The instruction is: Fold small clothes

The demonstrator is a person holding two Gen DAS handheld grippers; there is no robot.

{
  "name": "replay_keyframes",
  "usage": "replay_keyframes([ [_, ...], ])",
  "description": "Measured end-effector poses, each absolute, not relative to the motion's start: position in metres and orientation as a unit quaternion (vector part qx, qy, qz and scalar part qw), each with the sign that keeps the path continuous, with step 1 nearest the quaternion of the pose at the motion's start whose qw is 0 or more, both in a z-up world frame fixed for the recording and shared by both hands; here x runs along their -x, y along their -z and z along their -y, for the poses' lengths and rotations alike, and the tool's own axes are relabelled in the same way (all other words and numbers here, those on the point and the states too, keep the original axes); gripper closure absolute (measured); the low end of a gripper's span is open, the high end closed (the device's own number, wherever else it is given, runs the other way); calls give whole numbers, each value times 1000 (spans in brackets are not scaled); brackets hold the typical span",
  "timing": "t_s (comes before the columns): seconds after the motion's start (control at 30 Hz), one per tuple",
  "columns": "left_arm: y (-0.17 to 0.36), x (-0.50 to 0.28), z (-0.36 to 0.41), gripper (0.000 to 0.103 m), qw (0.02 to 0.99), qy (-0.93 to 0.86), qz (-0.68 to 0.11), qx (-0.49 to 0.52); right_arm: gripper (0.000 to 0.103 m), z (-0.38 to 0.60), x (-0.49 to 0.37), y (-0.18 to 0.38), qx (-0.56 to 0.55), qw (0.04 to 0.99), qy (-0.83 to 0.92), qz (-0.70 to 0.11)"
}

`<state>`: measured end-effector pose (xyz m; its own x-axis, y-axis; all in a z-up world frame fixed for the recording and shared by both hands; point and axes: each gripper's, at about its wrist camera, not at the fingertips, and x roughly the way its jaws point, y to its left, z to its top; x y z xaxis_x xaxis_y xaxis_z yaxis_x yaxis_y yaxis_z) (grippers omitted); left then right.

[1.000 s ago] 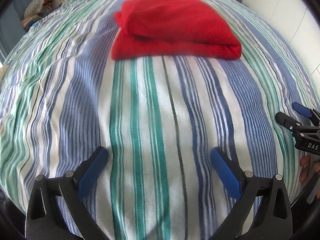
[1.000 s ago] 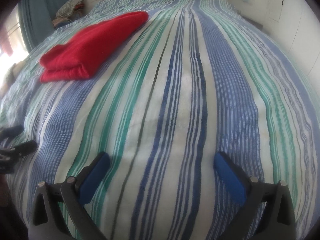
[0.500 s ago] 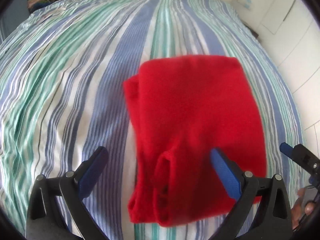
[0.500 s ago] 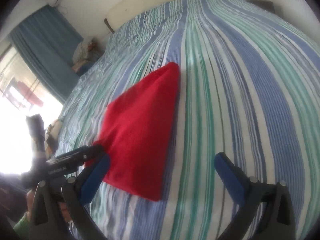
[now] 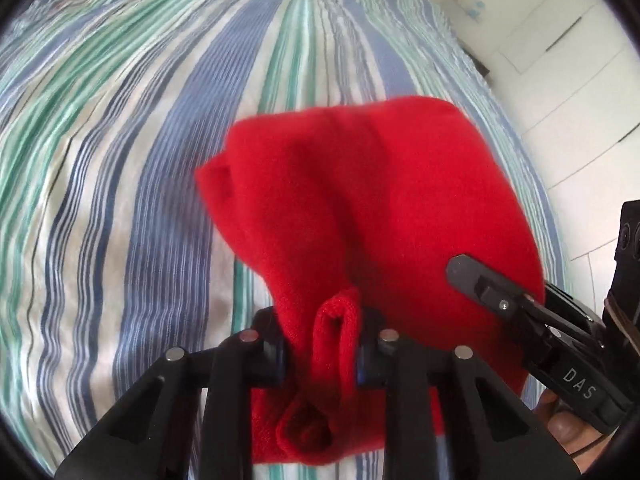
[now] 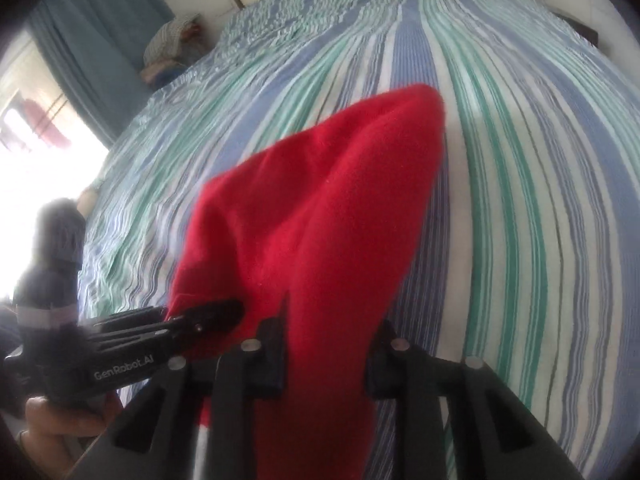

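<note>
On the striped bed sheet point(image 5: 132, 184), near the close edge, lies the folded red cloth point(image 5: 360, 200), its near edge gathered up and bunched. The left claw point(image 5: 320, 356) has just been closing and now pinches a rolled fold of that edge between its pads. The right claw point(image 6: 326, 354) has likewise just been closing and is clenched on the cloth's edge further right; in the left view it reaches in from the right point(image 5: 516, 300), with fingers point(image 5: 560, 432) of the hand showing beneath it. Seen from the right view, the left claw point(image 6: 208, 316) comes in from the left. Far left hangs a blue curtain point(image 6: 92, 40), beside a heap of clothes point(image 6: 172, 44).
</note>
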<state>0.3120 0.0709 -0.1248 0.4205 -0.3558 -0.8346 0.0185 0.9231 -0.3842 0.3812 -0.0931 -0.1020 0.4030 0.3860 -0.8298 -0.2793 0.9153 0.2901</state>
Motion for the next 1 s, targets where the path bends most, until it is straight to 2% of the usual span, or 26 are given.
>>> replay_keyframes([
  [0.2,25,-302,-70,80,872,154,-437,158,78,99,-382,3,-71,876,-235,-415],
  [0.3,8,-300,-63,77,871,173,-431,163,78,109,-380,-38,-74,888,-248,-380],
  [0.33,13,-299,-58,65,866,175,-440,159,77,116,-379,-44,-78,889,-250,-377],
  [0.37,25,-298,-52,42,863,167,-453,151,74,121,-378,-46,-84,887,-250,-379],
  [0.4,40,-296,-47,28,860,152,-467,138,70,128,-377,-42,-87,884,-246,-388],
  [0.43,56,-288,-47,10,860,130,-478,123,53,137,-374,-33,-85,881,-235,-402],
  [0.47,69,-279,-42,10,863,105,-483,104,22,143,-371,-21,-76,880,-218,-415],
  [0.5,81,-265,-41,10,865,84,-488,83,8,152,-365,-8,-60,881,-195,-427],
  [0.53,91,-248,-40,10,865,70,-493,65,3,160,-355,5,-38,882,-167,-439],
  [0.67,93,-183,-32,9,878,21,-479,-3,3,189,-300,37,37,873,-91,-478],
  [0.73,79,-158,-28,3,888,-3,-459,-26,3,193,-267,38,47,871,-84,-481],
  [1.0,29,-104,-29,2,907,-36,-418,-33,3,199,-171,-6,14,888,-49,-457],
])
